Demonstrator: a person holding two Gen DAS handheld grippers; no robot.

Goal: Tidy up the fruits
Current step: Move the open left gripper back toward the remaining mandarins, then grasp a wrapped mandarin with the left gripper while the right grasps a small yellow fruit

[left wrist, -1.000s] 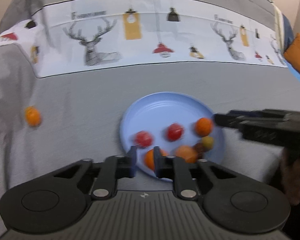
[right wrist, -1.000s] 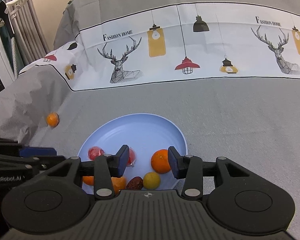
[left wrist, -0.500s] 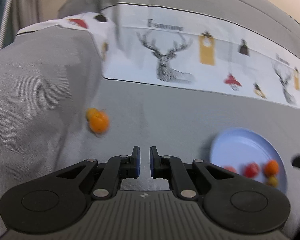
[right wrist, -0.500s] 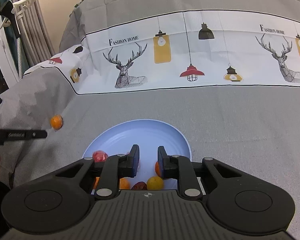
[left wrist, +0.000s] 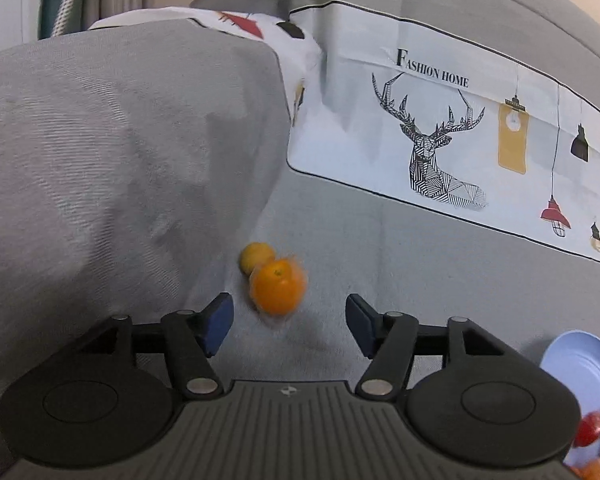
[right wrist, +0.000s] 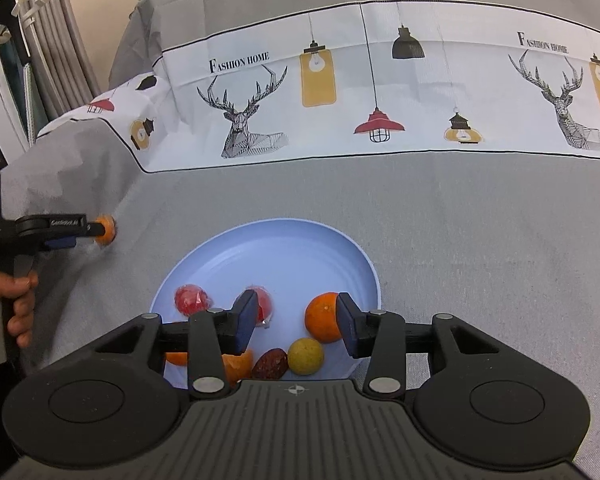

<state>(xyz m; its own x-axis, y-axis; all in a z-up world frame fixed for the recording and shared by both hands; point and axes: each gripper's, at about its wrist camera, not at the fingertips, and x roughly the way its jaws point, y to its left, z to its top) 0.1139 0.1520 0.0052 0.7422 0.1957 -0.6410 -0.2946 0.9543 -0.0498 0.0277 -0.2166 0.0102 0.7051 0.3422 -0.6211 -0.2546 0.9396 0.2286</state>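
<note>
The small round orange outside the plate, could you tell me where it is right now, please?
In the left wrist view the small round orange lies on the grey cloth, just ahead of the open left gripper, touching a yellowish fruit behind it, far left of the pale blue plate.

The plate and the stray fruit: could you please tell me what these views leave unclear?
- Left wrist: the blue plate is cut off by the frame edge.
- Left wrist: the orange is blurred and partly hides the yellow fruit.
- Right wrist: the right tool covers two orange fruits.
</note>
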